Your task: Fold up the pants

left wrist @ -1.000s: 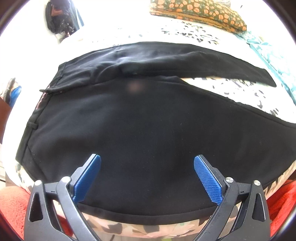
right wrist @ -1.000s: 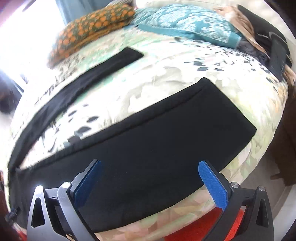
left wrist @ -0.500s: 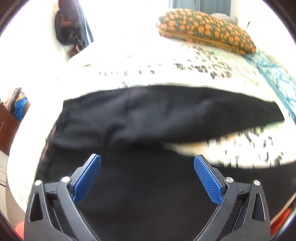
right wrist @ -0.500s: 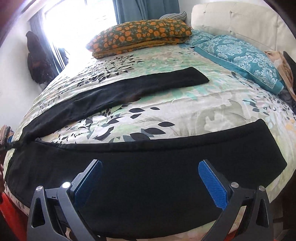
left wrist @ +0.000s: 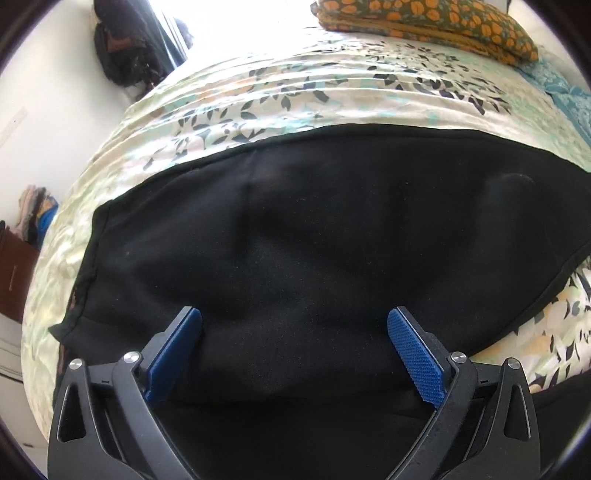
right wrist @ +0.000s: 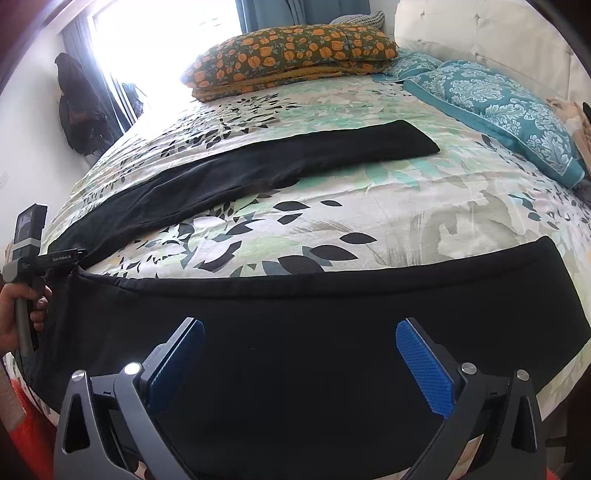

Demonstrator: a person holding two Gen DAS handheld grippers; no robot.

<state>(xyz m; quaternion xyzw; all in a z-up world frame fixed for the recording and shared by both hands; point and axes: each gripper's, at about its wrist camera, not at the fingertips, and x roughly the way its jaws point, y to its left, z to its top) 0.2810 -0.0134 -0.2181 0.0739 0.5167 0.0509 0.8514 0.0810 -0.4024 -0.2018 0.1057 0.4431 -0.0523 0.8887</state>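
Black pants lie spread on a floral bedspread, legs apart in a V. The near leg runs across the bed's front edge; the far leg stretches toward the pillows. In the left wrist view the pants' upper part fills the middle. My left gripper is open and empty, just above the black cloth. My right gripper is open and empty above the near leg. The left gripper's body, held in a hand, shows in the right wrist view at the waist end.
An orange-and-green patterned pillow and a teal patterned pillow lie at the head of the bed. A white headboard stands behind. Dark clothes hang on the left wall. Something red-orange sits below the bed's front edge.
The left gripper has moved forward and closer over the pants' upper part, which now fills its view. The right gripper has risen slightly over the near leg. Both stay open.
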